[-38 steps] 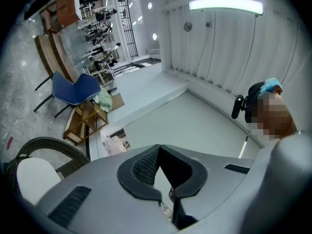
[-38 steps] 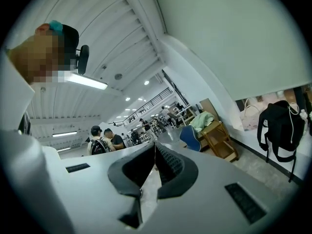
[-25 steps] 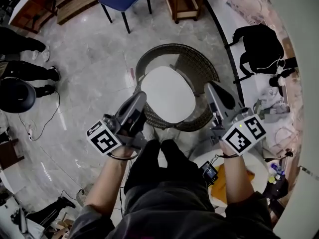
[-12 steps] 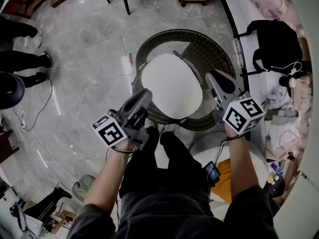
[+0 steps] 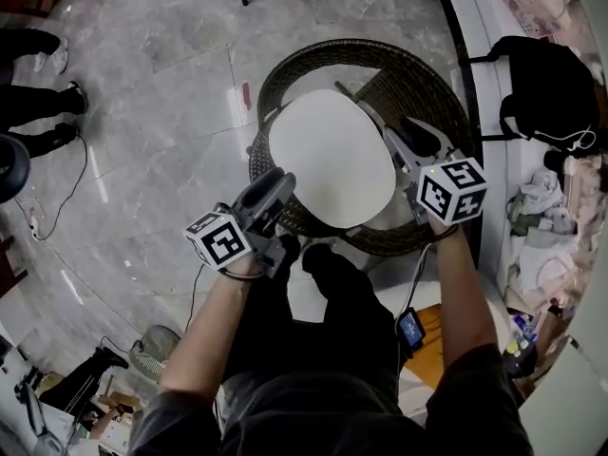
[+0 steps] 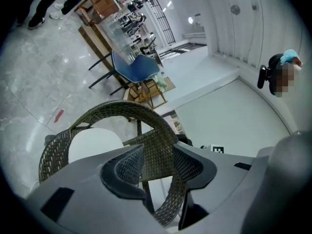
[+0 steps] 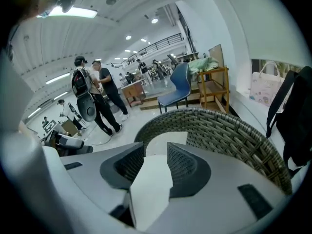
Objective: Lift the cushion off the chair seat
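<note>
A white oval cushion (image 5: 328, 155) lies on the seat of a round dark wicker chair (image 5: 423, 79). My left gripper (image 5: 275, 180) is at the chair's near left rim, jaws opening. In the left gripper view (image 6: 156, 160) a strip of the wicker armrest (image 6: 161, 145) shows in the gap between them, and the cushion (image 6: 92, 143) lies off to the left. My right gripper (image 5: 397, 141) is at the cushion's right edge, jaws also opening. In the right gripper view (image 7: 156, 155) the white cushion (image 7: 151, 184) fills the gap, and the pads stand apart from it.
A black backpack (image 5: 541, 84) hangs on the right by a white ledge. People's legs (image 5: 33, 126) and a floor cable (image 5: 81, 193) are at the left. Beyond the chair stand a blue chair (image 7: 178, 84), a wooden stand (image 7: 214, 84) and people (image 7: 97, 96).
Both grippers have dropped toward the chair and their jaws have gone from shut to apart. The right one now reaches the cushion's edge, the left one the chair's rim.
</note>
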Motion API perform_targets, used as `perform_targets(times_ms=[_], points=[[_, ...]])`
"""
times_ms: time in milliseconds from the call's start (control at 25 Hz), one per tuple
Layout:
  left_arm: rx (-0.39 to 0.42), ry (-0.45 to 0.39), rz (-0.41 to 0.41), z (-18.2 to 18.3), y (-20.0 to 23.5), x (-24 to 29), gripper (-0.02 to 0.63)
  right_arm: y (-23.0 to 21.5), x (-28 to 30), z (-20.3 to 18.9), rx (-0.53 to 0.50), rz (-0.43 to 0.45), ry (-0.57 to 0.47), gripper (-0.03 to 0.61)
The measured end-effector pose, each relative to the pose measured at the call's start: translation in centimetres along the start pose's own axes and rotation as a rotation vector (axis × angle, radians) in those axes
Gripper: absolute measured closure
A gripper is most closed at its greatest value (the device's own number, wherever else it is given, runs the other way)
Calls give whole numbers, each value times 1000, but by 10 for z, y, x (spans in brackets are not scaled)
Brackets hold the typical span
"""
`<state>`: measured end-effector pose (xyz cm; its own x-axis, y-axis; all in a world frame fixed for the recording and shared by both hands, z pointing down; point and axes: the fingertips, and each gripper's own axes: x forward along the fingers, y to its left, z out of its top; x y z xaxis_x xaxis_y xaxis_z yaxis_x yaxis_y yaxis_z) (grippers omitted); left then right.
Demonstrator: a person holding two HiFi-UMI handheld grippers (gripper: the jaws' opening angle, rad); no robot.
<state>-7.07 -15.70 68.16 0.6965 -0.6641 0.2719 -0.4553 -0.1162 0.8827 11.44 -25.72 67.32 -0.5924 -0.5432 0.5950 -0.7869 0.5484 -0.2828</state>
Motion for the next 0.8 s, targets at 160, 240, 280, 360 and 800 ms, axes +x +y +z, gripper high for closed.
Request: perform_targets(times_ms=[160,240,280,360,800], points=[[-34,21,54,-25,40,0,410,-11,27,-32,-29,2,73,439],[-59,26,74,-35,59,2,388,-17,40,-46,-18,-2,95,433],[-69,28,82,-39,68,3,379,-20,46,-53,-8,-5,104,430],[-81,36,98,-47,83,6,372,-28,58,-69,5,-15,127,423],[-124,61,178,-81,145,17,331,-57,100,-150,-5,-44,259,403]])
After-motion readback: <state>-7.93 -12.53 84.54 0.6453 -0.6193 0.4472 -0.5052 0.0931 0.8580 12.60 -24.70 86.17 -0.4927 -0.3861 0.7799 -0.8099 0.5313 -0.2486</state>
